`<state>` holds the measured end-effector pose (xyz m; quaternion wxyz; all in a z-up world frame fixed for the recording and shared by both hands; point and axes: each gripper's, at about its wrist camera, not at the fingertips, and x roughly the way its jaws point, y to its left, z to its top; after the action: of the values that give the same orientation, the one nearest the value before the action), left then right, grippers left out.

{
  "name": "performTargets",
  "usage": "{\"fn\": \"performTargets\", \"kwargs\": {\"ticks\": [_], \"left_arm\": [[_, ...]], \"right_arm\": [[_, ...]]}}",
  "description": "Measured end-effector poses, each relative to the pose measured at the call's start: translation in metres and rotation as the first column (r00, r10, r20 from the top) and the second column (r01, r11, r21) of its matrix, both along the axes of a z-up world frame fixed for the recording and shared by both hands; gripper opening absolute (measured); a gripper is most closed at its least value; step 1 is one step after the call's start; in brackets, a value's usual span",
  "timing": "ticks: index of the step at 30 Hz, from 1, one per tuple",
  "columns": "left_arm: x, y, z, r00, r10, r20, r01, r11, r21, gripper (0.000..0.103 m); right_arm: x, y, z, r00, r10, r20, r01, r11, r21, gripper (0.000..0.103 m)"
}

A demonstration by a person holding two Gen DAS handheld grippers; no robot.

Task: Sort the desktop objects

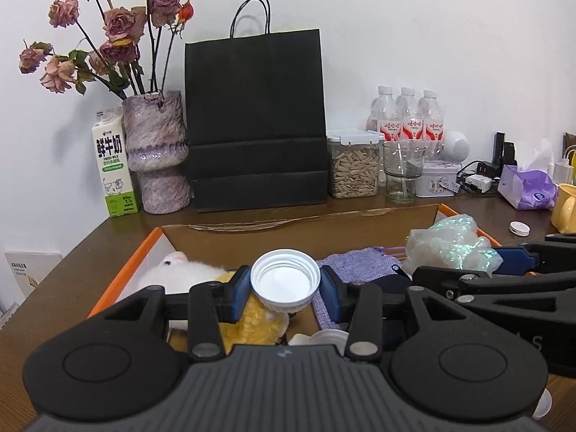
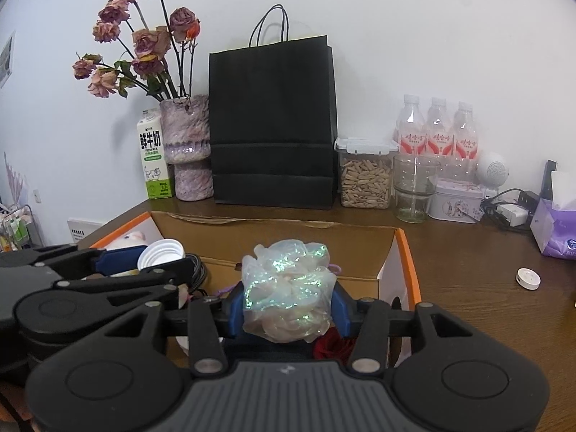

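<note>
Cap [image 1: 285, 276] and crumpled shiny bag [image 2: 287, 293], the two things being sorted, each sit between a claw's blue pads above the open cardboard box [image 1: 298, 239] on the brown desk [image 2: 464, 273]. On the left gripper [image 1: 285, 284] the pads look just beside the white cap's rim, with a thin gap on each side; I cannot tell whether they still pinch it. The right gripper [image 2: 287, 311] has the bag bulging between its pads and seemingly squeezed, though that grip may also be loosening. This looks like the drop into the box. To do it well, keep both claws low over bare cardboard, away from the plush toy [image 1: 180, 270] at the near left and the purple cloth [image 1: 354, 264] in the middle, and open fully before lifting, since the bag may cling to a pad. Another small cap [image 2: 528, 278] lies on the desk at the far right, outside the box.
</note>
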<state>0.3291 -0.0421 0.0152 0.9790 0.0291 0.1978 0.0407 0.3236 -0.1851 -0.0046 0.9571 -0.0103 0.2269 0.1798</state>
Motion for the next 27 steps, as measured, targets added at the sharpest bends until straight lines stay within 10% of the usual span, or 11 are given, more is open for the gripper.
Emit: {"fn": "performTargets", "kwargs": {"ticks": [11,27], "left_arm": [[-0.018,0.016,0.017,0.993,0.096,0.069,-0.094,0.995,-0.024,0.103],[-0.027,0.019,0.02,0.988,0.124,0.089,-0.12,0.992,-0.041,0.103]], "right_arm": [[-0.013,-0.015,0.016,0.998,-0.004,0.064,0.0,0.998,0.063,0.097],[-0.02,-0.01,0.016,0.998,0.003,0.068,-0.006,0.999,0.038,0.103]]}}
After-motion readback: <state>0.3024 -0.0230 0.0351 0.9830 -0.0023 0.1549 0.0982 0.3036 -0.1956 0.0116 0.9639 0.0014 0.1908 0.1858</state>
